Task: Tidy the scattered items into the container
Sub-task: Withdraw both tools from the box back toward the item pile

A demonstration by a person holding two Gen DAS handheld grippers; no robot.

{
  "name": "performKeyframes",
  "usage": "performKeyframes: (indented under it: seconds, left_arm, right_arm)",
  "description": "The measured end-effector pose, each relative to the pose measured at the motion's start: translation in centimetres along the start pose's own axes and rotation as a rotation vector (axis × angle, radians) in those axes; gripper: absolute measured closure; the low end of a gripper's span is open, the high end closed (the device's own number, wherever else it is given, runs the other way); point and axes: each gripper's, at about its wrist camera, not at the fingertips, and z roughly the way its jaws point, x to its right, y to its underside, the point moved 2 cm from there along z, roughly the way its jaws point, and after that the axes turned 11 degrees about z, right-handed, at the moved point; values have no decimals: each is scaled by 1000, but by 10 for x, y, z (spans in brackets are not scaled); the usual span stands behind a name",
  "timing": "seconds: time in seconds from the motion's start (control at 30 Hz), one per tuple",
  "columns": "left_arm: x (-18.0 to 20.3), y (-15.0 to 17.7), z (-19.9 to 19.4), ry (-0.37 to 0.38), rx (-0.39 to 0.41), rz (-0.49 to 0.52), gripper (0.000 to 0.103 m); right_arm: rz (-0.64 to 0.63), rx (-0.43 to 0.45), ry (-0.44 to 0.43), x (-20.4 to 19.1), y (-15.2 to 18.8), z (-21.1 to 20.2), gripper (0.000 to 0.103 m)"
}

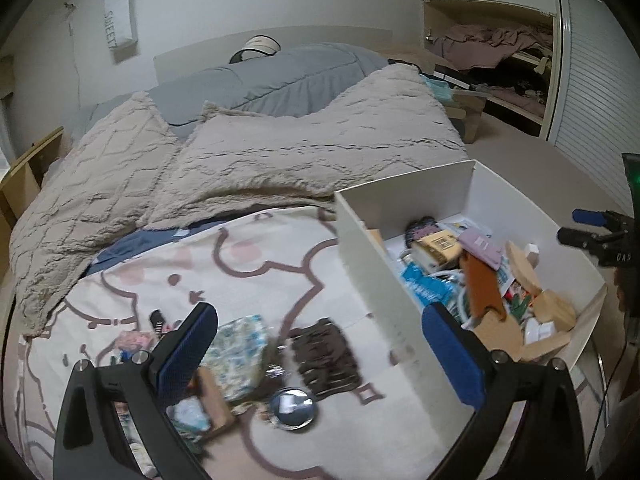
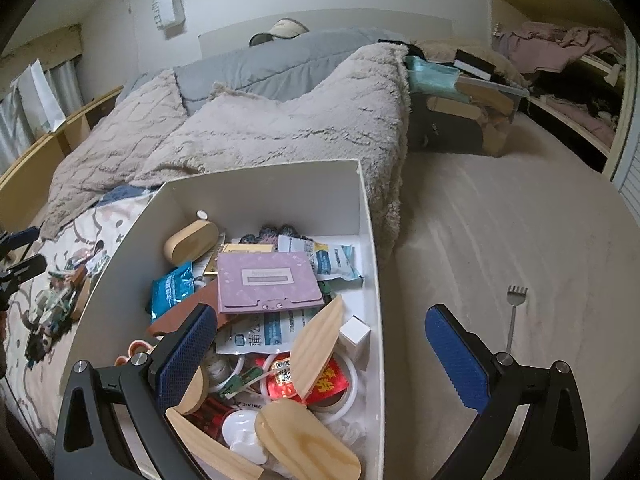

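A white box (image 1: 400,280) (image 2: 264,192) stands on the bed, full of packets, wooden pieces, a purple case (image 2: 268,280) and a brown strap. My left gripper (image 1: 320,344) is open above the patterned sheet, to the left of the box. Scattered items lie below it: a floral pouch (image 1: 240,344), a dark brown comb-like piece (image 1: 326,356), a round mirror (image 1: 294,406) and a small wooden box (image 1: 212,400). My right gripper (image 2: 320,344) is open over the box's near right wall, holding nothing. It also shows at the right edge of the left wrist view (image 1: 588,228).
A fluffy beige blanket (image 1: 280,152) and grey duvet (image 1: 260,84) cover the far bed. A metal back scratcher (image 2: 514,312) lies on the beige carpet (image 2: 520,220) right of the bed. An open closet (image 1: 512,64) with clothes stands at the far right.
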Motion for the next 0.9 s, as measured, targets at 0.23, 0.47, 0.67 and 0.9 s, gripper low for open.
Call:
performKeyframes:
  seconds: [0.23, 0.47, 0.67, 0.9]
  left_arm:
    - [-40, 25, -23, -5, 25, -25, 0]
    - [-77, 54, -50, -28, 43, -36, 0]
    - [-107, 78, -72, -57, 61, -55, 0]
    - [-132, 108, -90, -91, 71, -60, 0]
  right_arm:
    - [15, 9, 41, 8, 10, 1, 0]
    - [1, 53, 69, -8, 8, -22, 0]
    - [-40, 74, 64, -47, 8, -45, 0]
    - [-102, 101, -12, -114, 24, -65, 0]
